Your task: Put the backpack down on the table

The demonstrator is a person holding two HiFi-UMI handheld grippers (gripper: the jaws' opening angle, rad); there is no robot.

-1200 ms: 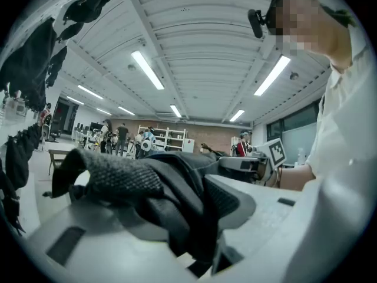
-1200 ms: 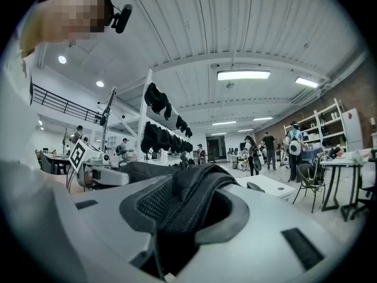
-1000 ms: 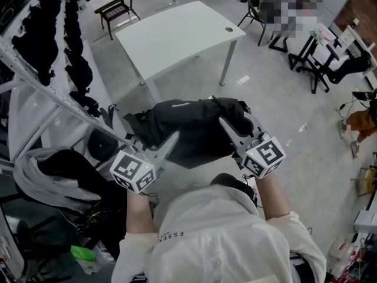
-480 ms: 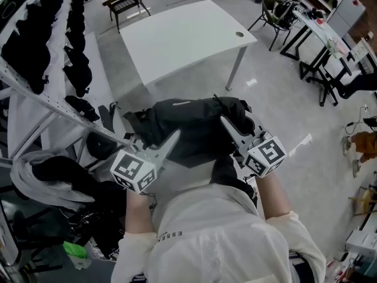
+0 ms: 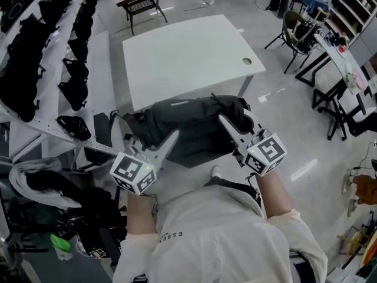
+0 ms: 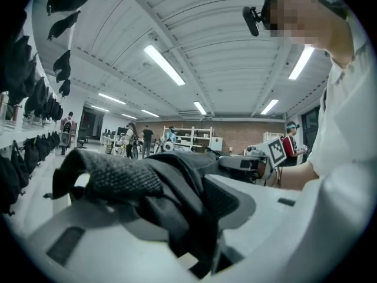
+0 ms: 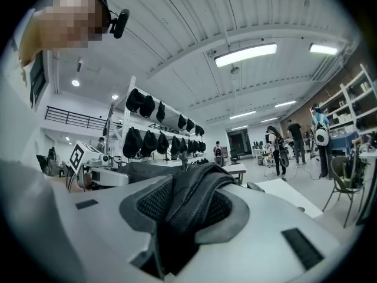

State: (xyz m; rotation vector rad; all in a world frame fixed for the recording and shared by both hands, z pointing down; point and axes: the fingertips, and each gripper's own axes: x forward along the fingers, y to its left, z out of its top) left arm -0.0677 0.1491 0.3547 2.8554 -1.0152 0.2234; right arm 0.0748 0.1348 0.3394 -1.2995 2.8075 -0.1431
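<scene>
A black backpack [image 5: 191, 125] hangs in the air between my two grippers, in front of my chest and just short of the white table [image 5: 182, 55]. My left gripper [image 5: 171, 140] is shut on the backpack's left side, with a dark mesh strap [image 6: 118, 181] pinched between its jaws. My right gripper [image 5: 227, 125] is shut on the backpack's right side, and black padded fabric [image 7: 188, 199] fills its jaws. Both grippers point forward, about level.
A long rack [image 5: 53, 58] hung with several black bags runs along the left. A small dark bench [image 5: 141, 2] stands beyond the table. Chairs [image 5: 297, 31] and workbenches [image 5: 347, 58] stand to the right, and people are at the far end of the room.
I have carried the backpack forward toward the white table, which now lies much closer and more centred ahead. Both grips on the backpack are unchanged.
</scene>
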